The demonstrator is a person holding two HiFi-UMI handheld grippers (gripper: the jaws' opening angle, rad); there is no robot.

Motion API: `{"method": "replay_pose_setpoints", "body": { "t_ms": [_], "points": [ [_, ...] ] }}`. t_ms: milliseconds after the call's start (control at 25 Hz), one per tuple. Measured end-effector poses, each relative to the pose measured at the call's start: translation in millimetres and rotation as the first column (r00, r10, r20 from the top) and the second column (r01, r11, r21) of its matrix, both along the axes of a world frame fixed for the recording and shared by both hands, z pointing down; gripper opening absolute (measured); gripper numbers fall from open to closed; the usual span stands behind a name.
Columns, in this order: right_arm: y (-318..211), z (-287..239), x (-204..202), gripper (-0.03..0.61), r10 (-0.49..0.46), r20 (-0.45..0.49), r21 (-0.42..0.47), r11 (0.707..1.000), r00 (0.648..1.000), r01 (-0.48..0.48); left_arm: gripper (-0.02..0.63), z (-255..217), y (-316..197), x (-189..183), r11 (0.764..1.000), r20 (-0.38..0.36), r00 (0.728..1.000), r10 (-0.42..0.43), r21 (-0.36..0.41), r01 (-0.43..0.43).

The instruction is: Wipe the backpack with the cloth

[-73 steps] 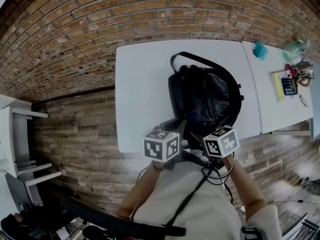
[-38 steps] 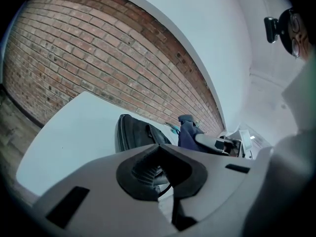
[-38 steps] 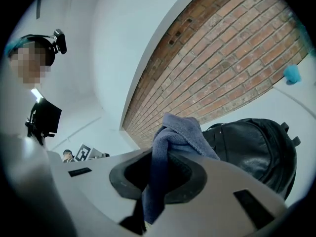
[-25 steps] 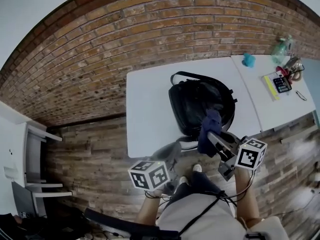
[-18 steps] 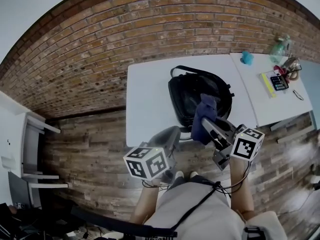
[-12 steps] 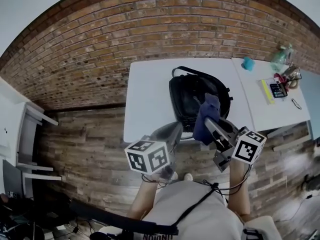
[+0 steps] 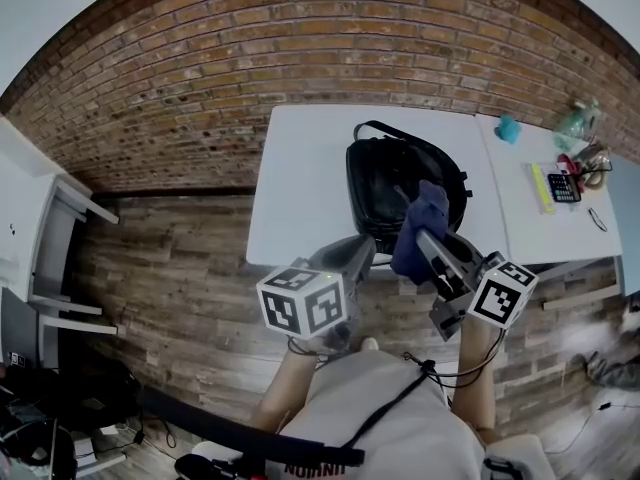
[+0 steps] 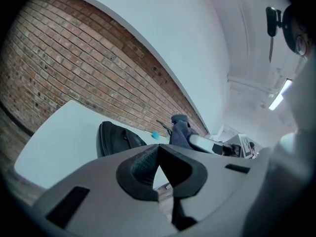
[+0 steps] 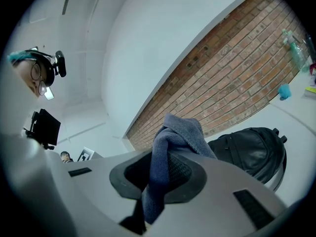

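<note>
- The black backpack (image 7: 400, 183) lies flat on the white table (image 7: 300, 168), close to its near edge.
- The blue-grey cloth (image 7: 422, 223) is not on it yet. It is bunched and hangs in the air just short of the bag's near side.
- The right gripper (image 7: 428, 240) has its jaws clamped on the cloth's fold. Three seconds ago both grippers sat low by the body; since then this one has lifted the cloth towards the bag.
- The left gripper (image 7: 352, 258) has risen alongside, its jaws pressed together on nothing.
- So the pick-up looks finished and the wiping not yet begun; next, the cloth likely needs lowering onto the bag.
</note>
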State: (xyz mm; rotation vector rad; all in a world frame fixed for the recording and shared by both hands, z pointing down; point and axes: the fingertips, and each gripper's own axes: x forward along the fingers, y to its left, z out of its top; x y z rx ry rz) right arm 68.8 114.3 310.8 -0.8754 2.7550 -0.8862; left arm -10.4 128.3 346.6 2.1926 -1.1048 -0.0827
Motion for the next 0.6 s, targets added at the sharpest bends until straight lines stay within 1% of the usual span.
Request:
{"method": "replay_pose_setpoints", "body": {
  "t_ms": [320, 600],
  "points": [
    [2, 2, 3, 0.047, 0.008, -0.001, -0.006, 1.000, 1.000, -0.008, 0.003, 1, 4, 2, 1.000, -0.002, 1.000, -0.014, 0.001, 0.014],
    [3, 8, 4, 0.048, 0.006, -0.003, -0.020, 1.000, 1.000, -0.006, 0.003, 10, 5, 3, 1.000, 0.006, 1.000, -0.014, -0.020, 0.014]
  ]
}}
